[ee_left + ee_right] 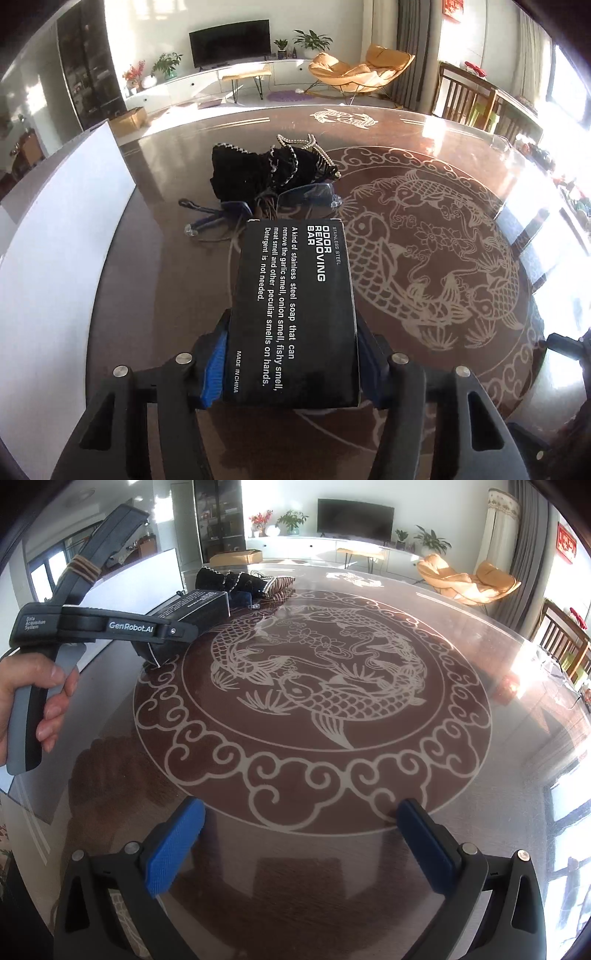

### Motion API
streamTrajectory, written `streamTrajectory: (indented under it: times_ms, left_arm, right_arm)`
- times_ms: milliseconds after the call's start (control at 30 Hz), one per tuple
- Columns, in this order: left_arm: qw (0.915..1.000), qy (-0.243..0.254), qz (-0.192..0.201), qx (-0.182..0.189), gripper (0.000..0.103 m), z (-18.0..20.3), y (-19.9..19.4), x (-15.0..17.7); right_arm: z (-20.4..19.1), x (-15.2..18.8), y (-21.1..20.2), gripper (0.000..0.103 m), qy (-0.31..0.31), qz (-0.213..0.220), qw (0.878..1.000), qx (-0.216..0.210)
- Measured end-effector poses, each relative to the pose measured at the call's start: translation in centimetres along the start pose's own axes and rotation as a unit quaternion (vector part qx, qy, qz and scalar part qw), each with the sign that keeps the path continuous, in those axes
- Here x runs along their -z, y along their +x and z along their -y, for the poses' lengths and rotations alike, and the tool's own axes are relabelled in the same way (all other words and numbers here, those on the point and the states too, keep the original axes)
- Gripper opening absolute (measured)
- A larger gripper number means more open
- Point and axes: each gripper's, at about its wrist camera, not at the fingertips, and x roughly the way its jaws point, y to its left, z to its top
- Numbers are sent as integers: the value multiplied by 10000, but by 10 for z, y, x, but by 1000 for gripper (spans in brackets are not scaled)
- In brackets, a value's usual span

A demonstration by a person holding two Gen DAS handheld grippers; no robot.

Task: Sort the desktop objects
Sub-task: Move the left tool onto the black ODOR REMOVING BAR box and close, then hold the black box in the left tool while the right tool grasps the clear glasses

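My left gripper (293, 354) is shut on a black box printed "Odor Removing Bar" (295, 306), held above the glass table. The box also shows in the right wrist view (192, 607), clamped in the left gripper (155, 635). Beyond the box lie blue-framed glasses (306, 197), a black cloth with white trim (255, 170) and a pearl hair clip (314, 147). My right gripper (301, 843) is open and empty over the table's near part, with blue pads (173, 843).
A white board (62, 236) stands along the table's left side. The round glass table (314, 686) has a carved fish pattern. Wooden chairs (469, 98) stand at the far right edge. The cloth pile lies far left in the right wrist view (229, 581).
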Motion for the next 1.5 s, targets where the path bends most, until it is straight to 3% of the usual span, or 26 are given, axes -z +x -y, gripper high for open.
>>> streamTrajectory:
  times_ms: [267,433,667,800,933,1100,1167,1367,1433,1467,1500]
  left_arm:
    - [9988,-83,289,-385,58,-24,-51,83]
    - [9984,-435,264,-260,58,-40,-43,89]
    - [9983,-435,285,-279,59,-36,-40,85]
    - [9983,-436,284,-280,59,-35,-40,84]
    - [9982,-438,283,-283,59,-36,-40,85]
    - [9982,-439,277,-289,60,-36,-39,84]
    - [9982,-442,279,-287,60,-36,-40,84]
    - [9982,-442,277,-286,60,-36,-40,84]
    - [9982,-447,276,-279,60,-35,-40,84]
    - [9982,-449,277,-277,60,-36,-42,85]
    - [9982,-450,278,-277,60,-35,-41,84]
  right_arm:
    - [0,0,0,103,0,1,10000,0]
    - [0,0,0,103,1,1,10000,0]
    - [-2,-2,3,103,-55,-2,10000,-51]
    - [-20,-34,25,103,-657,-78,9970,-403]
    - [-45,-91,56,102,-1178,74,9926,-291]
    - [-77,-171,81,82,-1697,233,9851,-163]
    - [-90,-194,91,81,-1901,192,9815,-108]
    - [-118,-217,128,74,-2425,-259,9698,-46]
    - [-115,-221,137,59,-2268,-466,9727,-186]
    - [-111,-222,141,36,-2132,-645,9743,-328]
    - [-108,-221,139,26,-2075,-615,9756,-360]
